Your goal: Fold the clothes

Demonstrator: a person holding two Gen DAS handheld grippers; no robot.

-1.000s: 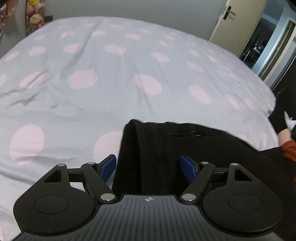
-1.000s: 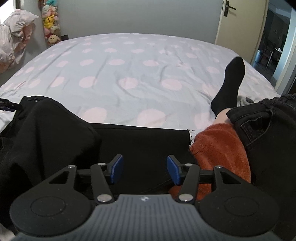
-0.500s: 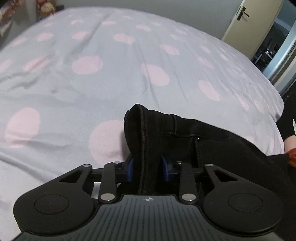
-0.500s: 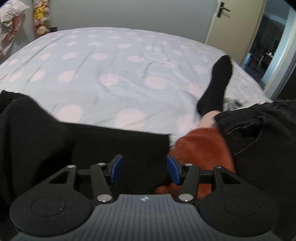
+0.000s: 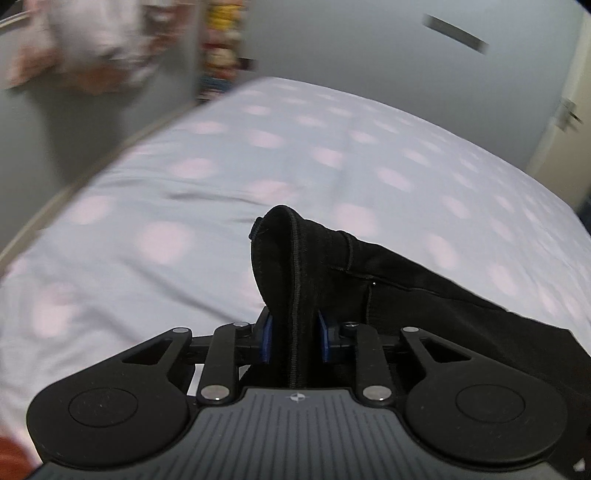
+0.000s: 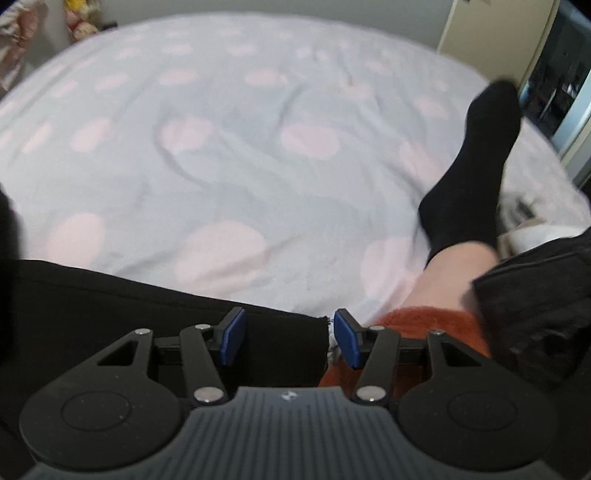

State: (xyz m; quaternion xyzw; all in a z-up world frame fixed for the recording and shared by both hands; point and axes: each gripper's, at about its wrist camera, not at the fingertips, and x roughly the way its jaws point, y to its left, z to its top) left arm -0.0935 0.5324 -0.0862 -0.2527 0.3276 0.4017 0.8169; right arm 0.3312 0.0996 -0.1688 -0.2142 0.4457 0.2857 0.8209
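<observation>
A black garment (image 5: 406, 295) lies across the near part of a pale blue bed cover with pink dots (image 5: 184, 184). My left gripper (image 5: 293, 332) has a stitched fold of it between the blue pads; the jaws are closing and the pads press on the cloth, which stands up in a peak above the bed. In the right wrist view the same black garment (image 6: 110, 314) runs along the bottom left. My right gripper (image 6: 286, 332) hangs open over its right corner, pads apart and not pressing on it.
A person's leg in a black sock (image 6: 476, 166) rests on the bed at right, with orange fluffy cloth (image 6: 424, 321) and dark denim (image 6: 535, 295) beside it. A cream door (image 6: 480, 33) stands beyond; plush toys (image 6: 81, 22) sit far left.
My left gripper went from open to clamped on the garment's fold, then rose and swung with it. My right gripper sank toward the garment's right corner, still open.
</observation>
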